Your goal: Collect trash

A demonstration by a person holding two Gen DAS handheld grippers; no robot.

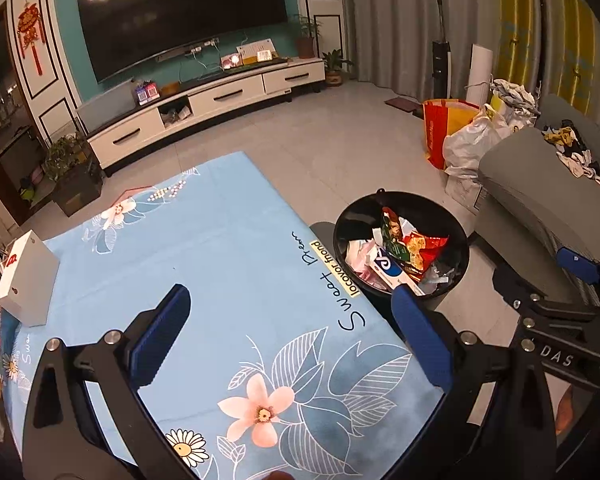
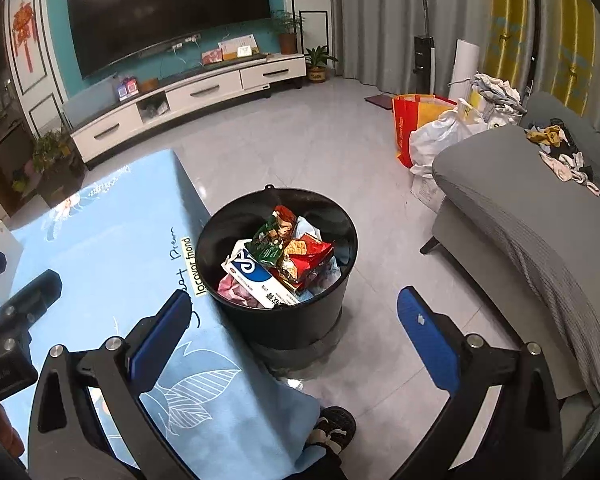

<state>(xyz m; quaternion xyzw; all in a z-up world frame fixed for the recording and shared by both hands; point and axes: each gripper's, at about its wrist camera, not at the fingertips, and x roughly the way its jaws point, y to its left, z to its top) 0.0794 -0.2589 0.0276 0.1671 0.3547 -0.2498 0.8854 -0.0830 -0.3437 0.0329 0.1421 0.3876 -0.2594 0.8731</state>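
A black round trash bin point(image 2: 276, 322) stands on the floor beside the table's right edge and also shows in the left wrist view point(image 1: 458, 240). It holds a white-and-blue box point(image 2: 256, 276), red and green snack wrappers point(image 2: 300, 254) and crumpled paper. My left gripper point(image 1: 290, 300) is open and empty above the blue floral tablecloth point(image 1: 220, 248). My right gripper point(image 2: 294, 308) is open and empty, hovering just in front of and above the bin. The right gripper's body shows at the right of the left wrist view point(image 1: 560, 312).
A white box point(image 1: 28, 280) sits at the table's left edge. A grey sofa point(image 2: 520, 216) with clothes stands to the right. Red and white bags point(image 2: 428, 132) lie on the tiled floor behind it. A TV cabinet point(image 2: 188, 96) lines the far wall.
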